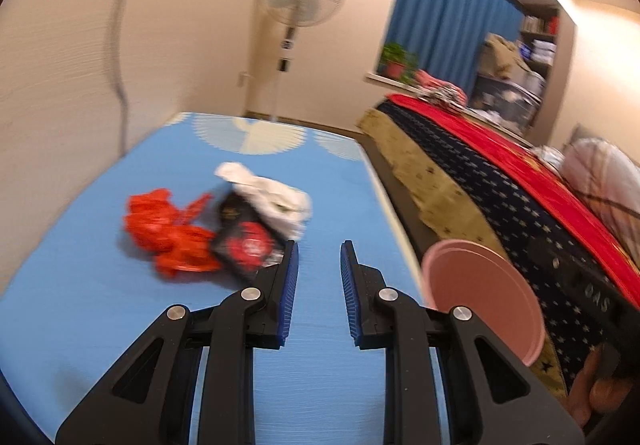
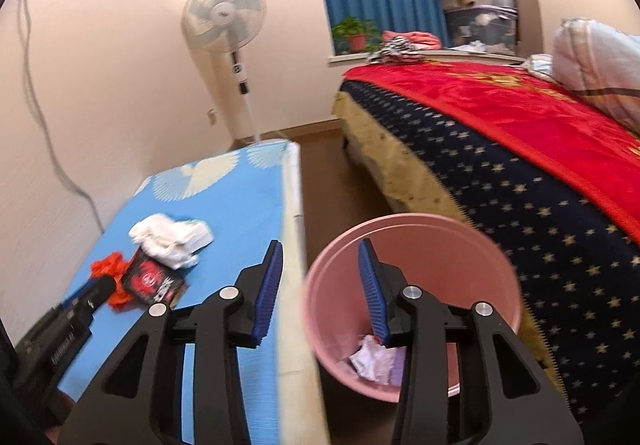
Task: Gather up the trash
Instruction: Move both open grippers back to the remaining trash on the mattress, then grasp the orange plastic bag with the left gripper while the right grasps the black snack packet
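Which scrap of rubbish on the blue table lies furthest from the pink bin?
The crumpled red plastic bag; the black-and-red packet and white wad lie nearer.

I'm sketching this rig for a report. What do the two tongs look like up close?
Both the left tongs and right tongs match: black angular linkage arms, round silver pivot bolts, and two flat black fingers faced with ribbed blue pads.

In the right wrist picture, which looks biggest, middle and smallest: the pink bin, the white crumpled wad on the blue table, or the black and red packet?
1. Round pink plastic bin, though it sits nearest the camera.
2. Crumpled white wad.
3. Black and red packet.
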